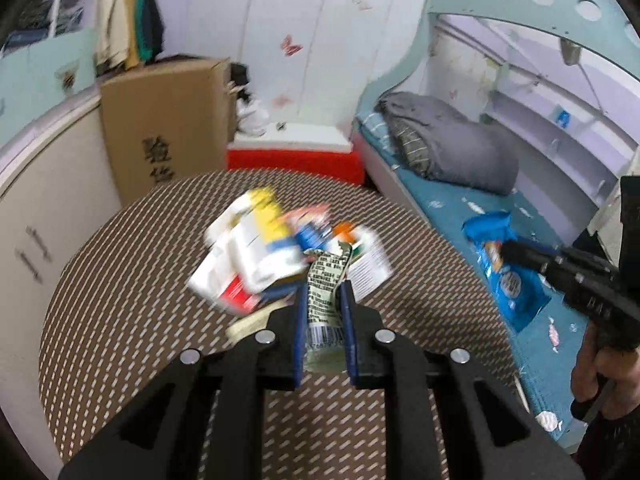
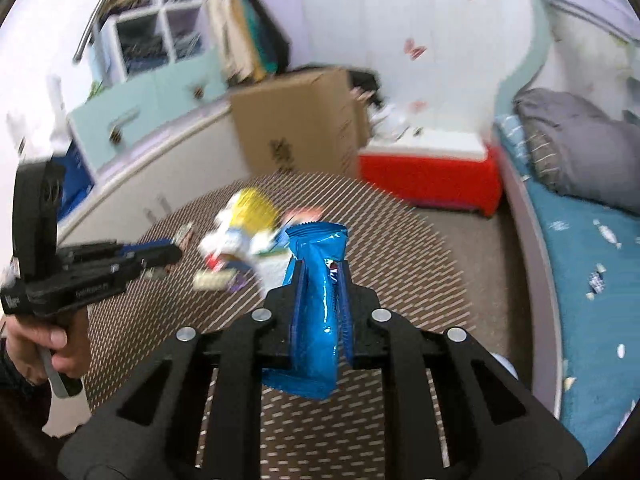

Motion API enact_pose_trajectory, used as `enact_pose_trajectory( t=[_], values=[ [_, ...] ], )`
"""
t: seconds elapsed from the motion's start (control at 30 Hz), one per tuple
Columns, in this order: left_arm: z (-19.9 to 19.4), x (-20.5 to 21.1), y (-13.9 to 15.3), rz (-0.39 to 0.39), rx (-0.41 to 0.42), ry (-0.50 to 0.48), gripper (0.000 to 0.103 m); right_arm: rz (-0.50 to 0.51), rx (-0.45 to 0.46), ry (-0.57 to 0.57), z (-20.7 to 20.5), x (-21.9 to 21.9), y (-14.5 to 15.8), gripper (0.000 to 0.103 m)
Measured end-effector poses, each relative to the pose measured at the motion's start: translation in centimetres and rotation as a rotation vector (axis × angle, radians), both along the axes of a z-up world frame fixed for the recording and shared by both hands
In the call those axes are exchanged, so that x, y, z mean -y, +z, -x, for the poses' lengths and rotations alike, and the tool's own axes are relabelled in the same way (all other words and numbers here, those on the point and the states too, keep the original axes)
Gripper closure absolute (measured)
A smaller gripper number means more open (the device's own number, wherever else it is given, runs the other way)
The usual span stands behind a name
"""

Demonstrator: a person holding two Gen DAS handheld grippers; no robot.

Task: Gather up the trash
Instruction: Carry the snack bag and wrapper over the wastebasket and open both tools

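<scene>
Lifting clear: green wrapper [image 1: 325,300] is pinched in left gripper [image 1: 323,292], blue wrapper [image 2: 316,312] in right gripper [image 2: 320,280], above table [image 1: 120,280]. Grips should be kept firm; remaining pile [image 1: 256,256], probably packets, is blurred.

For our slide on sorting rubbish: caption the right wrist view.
Right gripper clamps a blue wrapper above a litter pile.

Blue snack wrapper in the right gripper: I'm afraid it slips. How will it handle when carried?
The blue wrapper looks glossy, so probably slippery. It creases between the right gripper pads, likely floppy and light.
</scene>
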State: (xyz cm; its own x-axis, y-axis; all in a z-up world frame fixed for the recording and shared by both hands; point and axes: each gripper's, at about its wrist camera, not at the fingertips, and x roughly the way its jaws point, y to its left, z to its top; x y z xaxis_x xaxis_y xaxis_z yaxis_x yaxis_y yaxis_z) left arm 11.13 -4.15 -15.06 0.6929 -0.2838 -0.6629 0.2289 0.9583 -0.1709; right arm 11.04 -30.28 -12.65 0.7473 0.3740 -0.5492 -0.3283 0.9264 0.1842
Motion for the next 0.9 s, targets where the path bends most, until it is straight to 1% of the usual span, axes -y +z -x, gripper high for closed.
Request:
enact_pose_trajectory(
  t=[0.07,0.17,0.2,0.27,0.37,0.43,0.53,0.6,0.77,0.87,0.9],
  values=[
    [-0.9,1.8,0.9,0.007,0.016,-0.028,0.088,0.001,0.027,-0.064,-0.3,2.7,1.1,0.087],
    [-1.9,4.5,1.9,0.016,0.037,-0.071,0.088,-0.010,0.046,-0.153,-0.9,6.5,1.9,0.087],
    [-2.2,5.3,2.1,0.018,0.040,-0.084,0.088,-0.010,0.048,-0.202,-1.2,8.5,1.9,0.087],
    [-2.9,7.1,2.6,0.024,0.047,-0.115,0.088,-0.013,0.035,-0.260,-1.6,10.8,1.4,0.087],
    [-3.6,9.6,2.7,0.022,0.052,-0.151,0.088,-0.017,-0.015,-0.356,-2.5,14.9,-0.6,0.087],
    [-4.3,11.4,2.6,0.021,0.047,-0.179,0.088,-0.032,-0.079,-0.404,-3.5,17.3,-3.1,0.087],
    [-5.1,13.6,2.2,0.014,0.035,-0.210,0.088,-0.008,-0.155,-0.448,-4.8,19.0,-6.8,0.087],
    [-5.9,15.0,1.7,0.012,0.019,-0.227,0.088,-0.032,-0.222,-0.469,-6.0,20.3,-10.0,0.087],
    [-7.3,18.8,0.1,-0.014,-0.015,-0.270,0.088,-0.095,-0.338,-0.514,-7.8,22.6,-16.5,0.087],
    [-8.0,21.2,-1.3,-0.035,-0.046,-0.297,0.088,-0.141,-0.419,-0.540,-8.6,24.1,-20.9,0.087],
    [-8.4,22.2,-1.9,-0.041,-0.060,-0.309,0.088,-0.154,-0.439,-0.545,-8.9,24.5,-21.8,0.085]
  ],
)
